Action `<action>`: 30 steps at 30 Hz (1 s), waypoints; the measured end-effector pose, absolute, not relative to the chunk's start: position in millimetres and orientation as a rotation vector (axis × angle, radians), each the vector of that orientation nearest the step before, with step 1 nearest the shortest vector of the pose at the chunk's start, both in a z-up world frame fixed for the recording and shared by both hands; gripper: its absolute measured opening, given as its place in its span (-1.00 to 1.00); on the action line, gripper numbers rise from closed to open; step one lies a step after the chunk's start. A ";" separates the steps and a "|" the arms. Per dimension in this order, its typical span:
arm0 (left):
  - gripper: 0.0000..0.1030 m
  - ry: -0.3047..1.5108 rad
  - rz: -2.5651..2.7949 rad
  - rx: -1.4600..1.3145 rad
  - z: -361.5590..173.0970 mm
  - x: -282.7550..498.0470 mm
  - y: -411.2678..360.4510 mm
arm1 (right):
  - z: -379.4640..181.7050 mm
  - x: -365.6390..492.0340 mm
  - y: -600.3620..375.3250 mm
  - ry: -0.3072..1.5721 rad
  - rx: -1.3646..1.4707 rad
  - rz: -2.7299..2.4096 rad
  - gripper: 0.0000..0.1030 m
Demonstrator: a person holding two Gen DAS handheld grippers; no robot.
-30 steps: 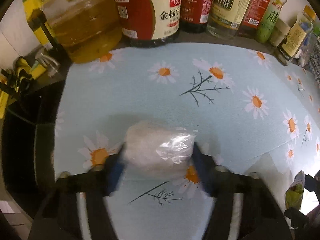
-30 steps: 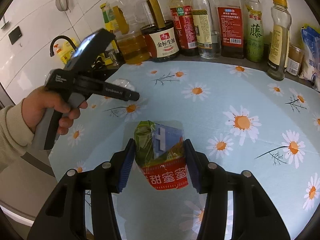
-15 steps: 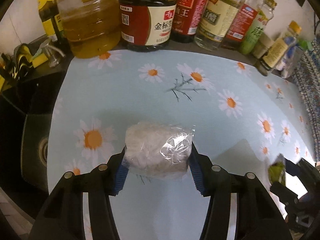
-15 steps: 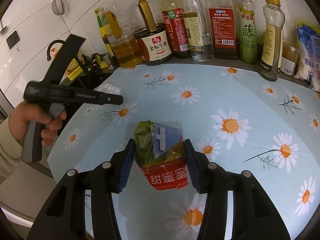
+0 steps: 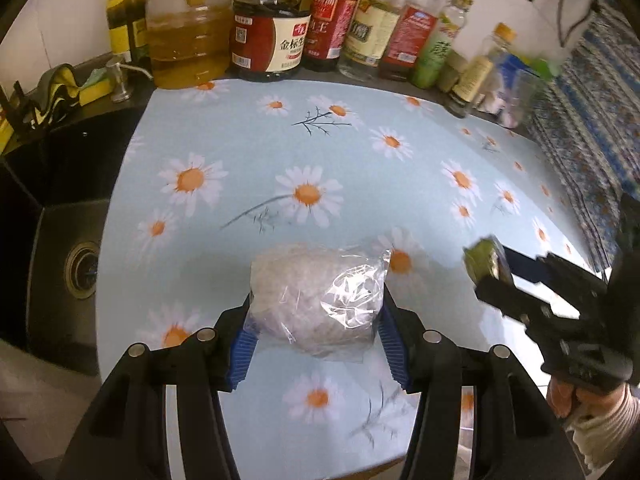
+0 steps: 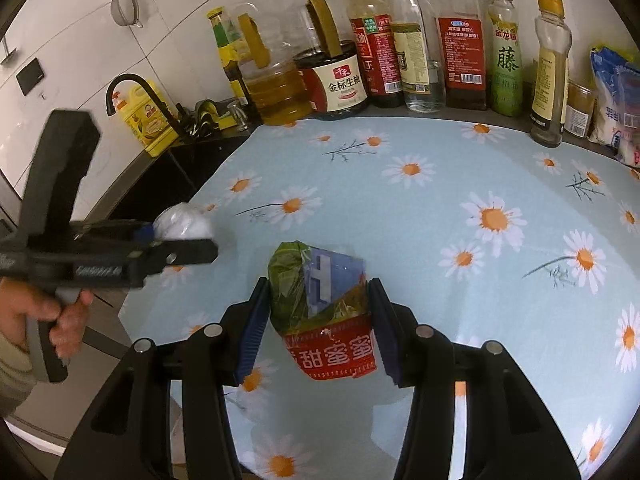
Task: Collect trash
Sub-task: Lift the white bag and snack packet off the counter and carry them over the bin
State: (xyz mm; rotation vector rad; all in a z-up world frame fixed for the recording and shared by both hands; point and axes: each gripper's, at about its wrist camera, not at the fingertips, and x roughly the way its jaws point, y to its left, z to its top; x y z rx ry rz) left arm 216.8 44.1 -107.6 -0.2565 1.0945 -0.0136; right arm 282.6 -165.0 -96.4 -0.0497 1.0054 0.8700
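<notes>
over daisy cloth [image 6: 460,208] | right gripper [image 6: 318,326] – clamps snack wrapper [image 6: 320,308] – long axis forward

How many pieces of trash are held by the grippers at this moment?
2. A crumpled clear plastic bag sits clamped in the left gripper, and a green and red snack wrapper in the right gripper. Other trash may lie outside both views.
</notes>
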 end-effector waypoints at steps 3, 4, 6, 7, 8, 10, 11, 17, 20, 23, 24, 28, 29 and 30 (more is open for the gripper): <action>0.01 1.066 -0.032 -0.253 -99.1 192.3 45.5 | -90.8 271.4 -160.5 0.996 -0.055 0.848 -0.04; 0.01 1.058 -0.040 -0.254 -96.6 185.6 46.1 | -87.3 266.1 -159.1 0.992 -0.050 0.842 -0.04; 0.01 1.049 -0.052 -0.258 -93.8 173.7 48.1 | -79.7 254.2 -155.9 0.977 -0.052 0.827 -0.04; 0.01 1.045 -0.061 -0.260 -92.8 166.8 49.4 | -76.9 249.1 -154.7 0.973 -0.052 0.820 -0.04; 0.01 1.042 -0.070 -0.260 -92.5 160.2 50.3 | -75.1 245.0 -153.7 0.971 -0.050 0.814 -0.04; 0.01 1.042 -0.093 -0.257 -95.0 148.5 51.6 | -72.2 233.8 -149.7 0.967 -0.056 0.794 -0.04; 0.01 1.042 -0.104 -0.256 -96.2 143.8 51.9 | -71.6 227.2 -147.2 0.968 -0.058 0.783 -0.04; 0.01 1.042 -0.162 -0.264 -107.7 108.8 54.8 | -69.0 183.8 -135.0 0.960 -0.076 0.744 -0.04; 0.01 1.047 -0.196 -0.266 -112.7 90.0 55.6 | -70.2 163.6 -131.7 0.969 -0.069 0.724 -0.04; 0.01 1.058 -0.226 -0.258 -118.1 73.9 57.4 | -72.3 141.3 -128.4 0.981 -0.057 0.702 -0.03; 0.01 1.060 -0.233 -0.259 -119.5 69.9 58.2 | -73.2 136.7 -127.8 0.983 -0.055 0.696 -0.03; 0.01 1.074 -0.270 -0.253 -126.3 50.7 61.7 | -76.1 108.3 -123.9 0.998 -0.043 0.667 -0.04; 0.01 1.078 -0.277 -0.250 -128.2 47.2 61.8 | -77.4 101.9 -123.1 1.001 -0.042 0.658 -0.04; 0.01 1.085 -0.286 -0.246 -131.4 42.3 61.9 | -79.4 95.4 -122.7 1.004 -0.041 0.645 -0.04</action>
